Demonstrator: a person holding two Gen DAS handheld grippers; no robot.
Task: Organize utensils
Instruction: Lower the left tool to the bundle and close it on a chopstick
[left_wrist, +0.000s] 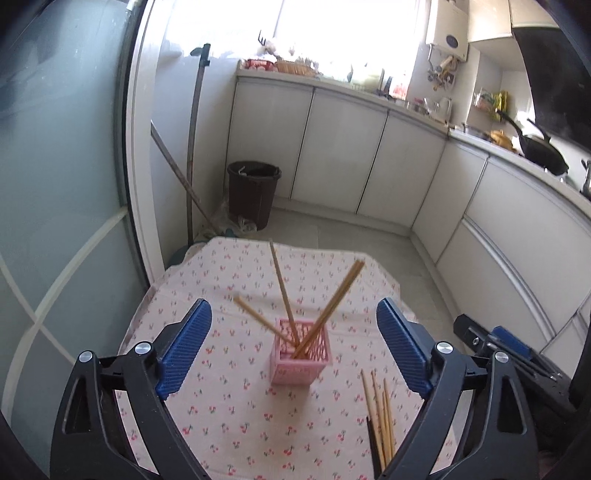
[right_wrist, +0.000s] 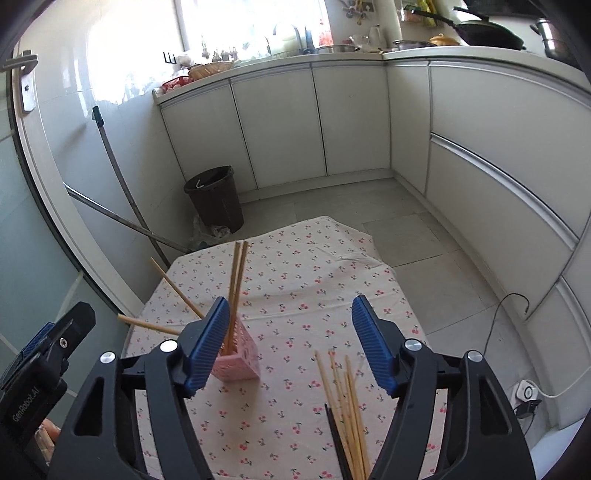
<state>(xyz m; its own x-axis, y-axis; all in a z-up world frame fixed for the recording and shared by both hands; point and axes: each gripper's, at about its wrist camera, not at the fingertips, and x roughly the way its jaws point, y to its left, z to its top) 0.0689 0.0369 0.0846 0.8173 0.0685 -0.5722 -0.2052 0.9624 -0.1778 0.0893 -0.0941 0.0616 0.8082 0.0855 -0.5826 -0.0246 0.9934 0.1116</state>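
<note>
A small pink lattice basket (left_wrist: 300, 354) stands on the cherry-print tablecloth (left_wrist: 221, 406) and holds several wooden chopsticks (left_wrist: 284, 291) leaning outward. My left gripper (left_wrist: 293, 343) is open and empty, its blue pads either side of the basket, above it. A loose bundle of wooden chopsticks (left_wrist: 380, 417) with a dark one lies on the cloth near the front right. In the right wrist view the basket (right_wrist: 240, 363) sits behind the left pad, and the loose chopsticks (right_wrist: 345, 410) lie below my right gripper (right_wrist: 290, 341), which is open and empty.
The table edge drops to a tiled floor (left_wrist: 351, 236). A dark waste bin (left_wrist: 253, 192) and mop handles (left_wrist: 194, 147) stand by the far left wall. White kitchen cabinets (left_wrist: 343, 155) run along the back and right. The other gripper (left_wrist: 517, 354) shows at right.
</note>
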